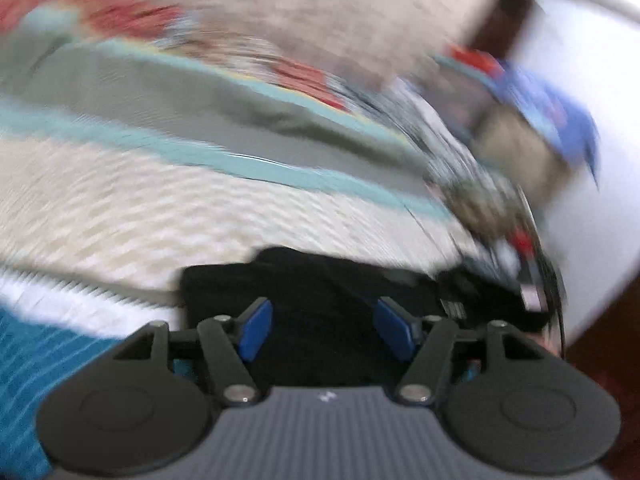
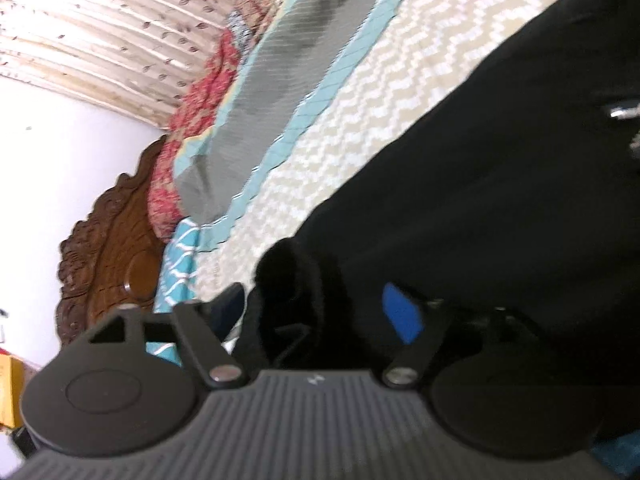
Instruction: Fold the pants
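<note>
Black pants on the bed, both hand-held grippers released.

Left wrist view: the left hand-held gripper [image 1: 326, 328] hangs with blue pads [image 1: 256, 330] spread apart; the black pants [image 1: 320, 280] lie just ahead and beneath on the bed [image 1: 160, 208]. Right wrist view: the right hand-held gripper [image 2: 316, 316] stands wide; a bunched pants [image 2: 460, 184] fold sits between its fingers, unpinched.

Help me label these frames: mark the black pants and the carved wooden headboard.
black pants [image 2: 480, 168]: right wrist view, flat middle of the cloth.
carved wooden headboard [image 2: 116, 236]: right wrist view, its carved face.
</note>
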A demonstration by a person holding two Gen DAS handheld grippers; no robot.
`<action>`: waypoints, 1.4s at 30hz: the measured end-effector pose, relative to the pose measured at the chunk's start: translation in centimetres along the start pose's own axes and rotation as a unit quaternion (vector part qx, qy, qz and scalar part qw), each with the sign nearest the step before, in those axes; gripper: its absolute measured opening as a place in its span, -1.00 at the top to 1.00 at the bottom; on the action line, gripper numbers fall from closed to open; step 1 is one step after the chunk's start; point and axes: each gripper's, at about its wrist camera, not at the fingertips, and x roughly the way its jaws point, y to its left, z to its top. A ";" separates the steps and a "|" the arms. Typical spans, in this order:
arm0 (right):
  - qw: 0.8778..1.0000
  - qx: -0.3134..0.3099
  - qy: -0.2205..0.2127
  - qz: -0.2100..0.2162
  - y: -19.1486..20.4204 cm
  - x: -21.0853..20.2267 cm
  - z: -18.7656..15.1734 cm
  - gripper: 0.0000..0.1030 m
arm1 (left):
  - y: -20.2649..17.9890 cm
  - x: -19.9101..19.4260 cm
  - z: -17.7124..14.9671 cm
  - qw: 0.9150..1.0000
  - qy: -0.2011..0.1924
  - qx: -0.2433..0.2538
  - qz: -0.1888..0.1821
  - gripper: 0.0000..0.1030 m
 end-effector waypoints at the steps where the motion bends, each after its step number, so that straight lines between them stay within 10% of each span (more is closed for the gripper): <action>1: 1.000 -0.012 0.008 -0.002 0.6 0.5 -0.1 -0.65 | 1.7 -0.4 0.0 0.999 -0.006 -0.036 0.008 -0.16; 7: 0.977 -0.183 0.085 -0.072 6.1 6.3 -3.0 -0.60 | 5.7 0.7 -1.2 0.992 0.016 -0.120 0.044 -0.07; 10: 0.955 -0.258 0.097 -0.114 7.4 8.0 -4.9 0.34 | 5.3 1.8 -2.1 0.991 0.037 -0.121 0.045 -0.11; 13: 0.958 -0.265 0.057 -0.094 8.2 6.1 -4.2 0.52 | 5.2 2.2 -2.1 0.992 0.044 -0.113 0.037 -0.12; 21: 0.957 -0.252 -0.060 -0.130 5.1 0.5 -0.6 0.52 | 2.9 3.5 -0.5 0.995 0.044 -0.088 0.014 -0.14; 25: 0.959 -0.186 -0.036 -0.209 0.4 1.9 0.0 -0.04 | 0.0 5.7 0.1 0.997 0.060 -0.053 -0.003 -0.15; 33: 0.960 -0.182 -0.139 -0.159 1.9 -4.0 0.6 -0.13 | -6.3 10.6 1.0 0.995 0.091 0.032 -0.041 -0.15; 42: 0.964 -0.185 -0.041 -0.185 -1.9 0.3 -2.2 -0.12 | -7.9 15.9 -4.5 0.973 0.191 0.132 0.009 -0.18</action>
